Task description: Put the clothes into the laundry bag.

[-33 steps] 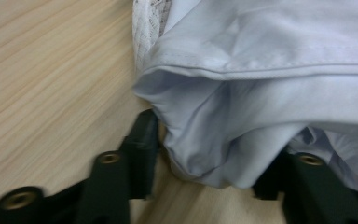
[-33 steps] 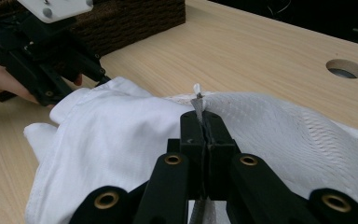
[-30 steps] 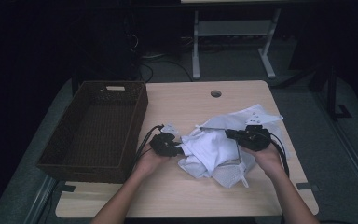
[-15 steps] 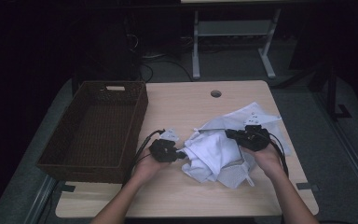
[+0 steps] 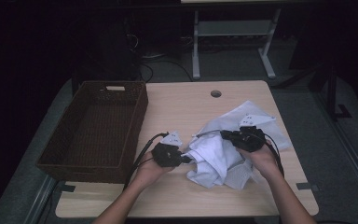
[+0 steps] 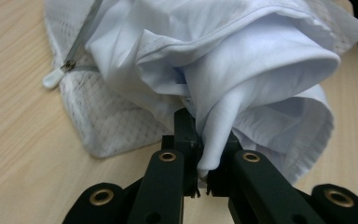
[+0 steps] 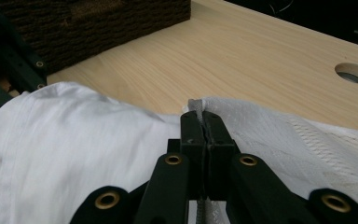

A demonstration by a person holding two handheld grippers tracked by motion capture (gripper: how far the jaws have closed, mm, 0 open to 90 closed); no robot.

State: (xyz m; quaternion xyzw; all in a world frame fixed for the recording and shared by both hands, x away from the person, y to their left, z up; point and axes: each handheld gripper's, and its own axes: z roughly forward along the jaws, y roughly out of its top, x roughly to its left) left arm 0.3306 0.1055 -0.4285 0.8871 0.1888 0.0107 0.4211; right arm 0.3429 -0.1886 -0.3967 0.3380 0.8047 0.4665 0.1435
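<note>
Both tongs are clamped on the white garment (image 5: 219,156): left tongs (image 6: 200,175) pinch a loose fold, right tongs (image 7: 204,128) an edge. Pulling apart could probably slip that thin fold free.

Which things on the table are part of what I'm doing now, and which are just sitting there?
In the job: white garment, left gripper and right gripper, both clamped on its fabric.
Lying about: wicker basket, untouched; table's cable hole.

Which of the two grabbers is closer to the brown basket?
The left gripper. It pinches the white garment at the edge facing the basket, while the right gripper grips the cloth farther across the table.
</note>
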